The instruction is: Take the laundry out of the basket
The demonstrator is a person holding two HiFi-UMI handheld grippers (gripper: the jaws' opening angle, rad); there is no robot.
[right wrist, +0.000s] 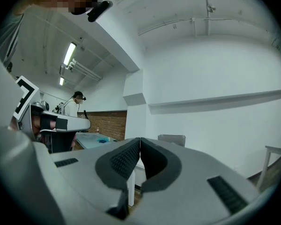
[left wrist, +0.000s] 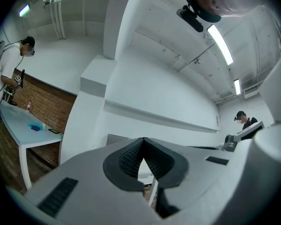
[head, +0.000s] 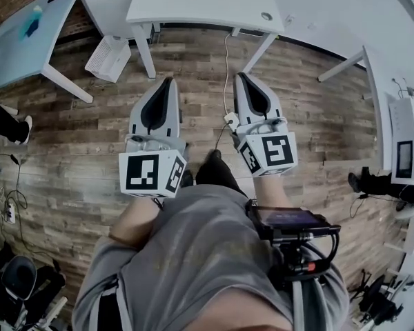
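Brown plank floor [head: 90,157] fills the room, with a white worktop [head: 193,2] ahead and a pale blue worktop [head: 14,47] to the left. The person in a grey shirt [head: 193,254] holds both tools out level, side by side above the floor. The left tongs [head: 169,80] are pressed together on nothing, and so are the right tongs [head: 240,76]. A white slatted box [head: 109,57] sits on the floor beside the white worktop's leg, well ahead and left of the left tongs. Whether it is the laundry basket I cannot tell.
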